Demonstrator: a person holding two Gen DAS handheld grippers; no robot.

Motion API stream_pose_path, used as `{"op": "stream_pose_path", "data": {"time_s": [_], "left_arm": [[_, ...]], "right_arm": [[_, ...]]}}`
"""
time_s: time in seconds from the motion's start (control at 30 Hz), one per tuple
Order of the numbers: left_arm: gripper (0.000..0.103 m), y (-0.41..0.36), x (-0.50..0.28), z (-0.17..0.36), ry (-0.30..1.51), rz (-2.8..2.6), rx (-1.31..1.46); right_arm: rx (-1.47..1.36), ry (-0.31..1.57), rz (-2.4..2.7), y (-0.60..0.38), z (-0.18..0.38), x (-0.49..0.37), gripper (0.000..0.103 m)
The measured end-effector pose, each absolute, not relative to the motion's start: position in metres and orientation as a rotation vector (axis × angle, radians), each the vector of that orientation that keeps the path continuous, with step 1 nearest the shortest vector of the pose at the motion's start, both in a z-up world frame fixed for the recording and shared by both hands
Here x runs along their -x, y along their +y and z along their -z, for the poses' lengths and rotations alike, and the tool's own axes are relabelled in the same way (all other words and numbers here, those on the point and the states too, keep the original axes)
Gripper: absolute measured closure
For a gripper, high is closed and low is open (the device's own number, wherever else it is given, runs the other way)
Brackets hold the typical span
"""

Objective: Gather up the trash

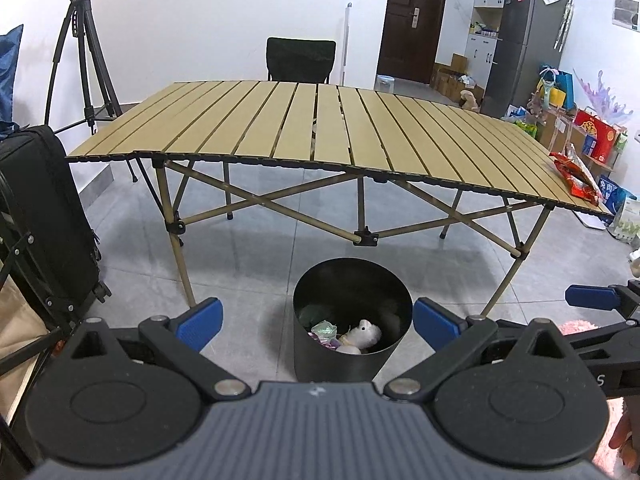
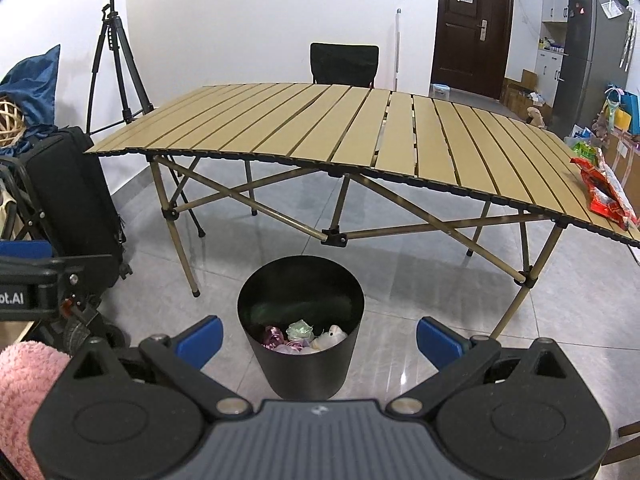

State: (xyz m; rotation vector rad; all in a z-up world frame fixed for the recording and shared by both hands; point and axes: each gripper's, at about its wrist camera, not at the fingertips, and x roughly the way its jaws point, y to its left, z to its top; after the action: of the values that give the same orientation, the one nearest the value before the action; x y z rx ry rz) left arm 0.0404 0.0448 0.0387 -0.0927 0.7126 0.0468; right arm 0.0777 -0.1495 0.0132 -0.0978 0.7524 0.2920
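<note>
While crumpled scraps already lie at the bottom of the black bin [image 2: 300, 320], one red snack wrapper [image 2: 606, 198] remains on the desk [image 2: 320, 128], at the right-hand edge and well apart from the bin, which stands on the floor just in front of the desk. By this showing the job is mostly done, with that last piece left to fetch. Above the bin, the left gripper [image 1: 318, 320] and right gripper [image 2: 319, 336] hover with jaws spread wide, holding and touching nothing.
</note>
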Motion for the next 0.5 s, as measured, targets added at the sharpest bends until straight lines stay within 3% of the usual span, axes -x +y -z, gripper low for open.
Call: {"op": "stream_pose_path", "data": {"time_s": [0.5], "left_arm": [[0.000, 0.0460, -0.0370, -0.0415, 0.703, -0.038, 0.086]], "right_arm": [[0.100, 0.745, -0.286, -0.1474, -0.0152, -0.0755, 0.000]]}}
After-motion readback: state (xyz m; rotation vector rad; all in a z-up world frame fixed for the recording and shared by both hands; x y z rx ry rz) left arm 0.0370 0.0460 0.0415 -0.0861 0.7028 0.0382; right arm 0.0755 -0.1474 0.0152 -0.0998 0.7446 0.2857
